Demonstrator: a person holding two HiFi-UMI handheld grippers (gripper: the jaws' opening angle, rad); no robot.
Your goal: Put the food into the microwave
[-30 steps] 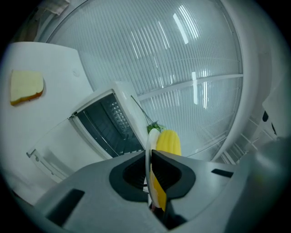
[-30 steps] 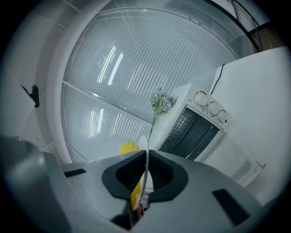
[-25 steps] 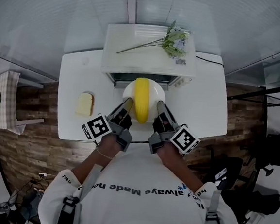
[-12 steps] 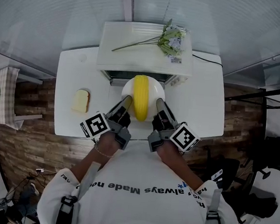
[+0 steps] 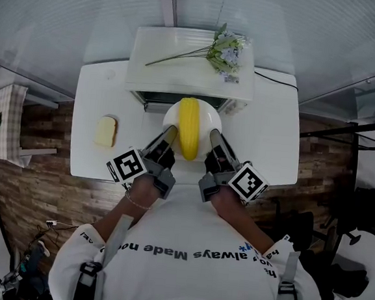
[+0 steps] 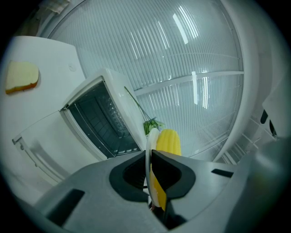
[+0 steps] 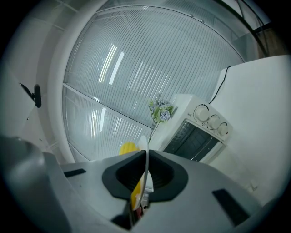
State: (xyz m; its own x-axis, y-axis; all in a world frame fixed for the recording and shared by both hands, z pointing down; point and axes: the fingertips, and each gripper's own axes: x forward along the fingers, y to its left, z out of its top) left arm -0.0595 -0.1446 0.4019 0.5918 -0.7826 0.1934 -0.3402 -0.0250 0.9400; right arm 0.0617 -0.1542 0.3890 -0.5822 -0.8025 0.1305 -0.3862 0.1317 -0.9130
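Clamped on opposite rims of the plate [image 5: 171, 119] with left gripper [image 5: 169, 138] and right gripper [image 5: 212, 140] jaws. Probably stiff, slick, breakable; keep level to stop the corn [image 5: 189, 130] rolling.

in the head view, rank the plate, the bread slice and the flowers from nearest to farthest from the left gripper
1. The plate: its rim is clamped in the left gripper, just in front of the microwave.
2. The bread slice: lies on the table, off to the gripper's left.
3. The flowers: lie on top of the microwave, toward its right end.
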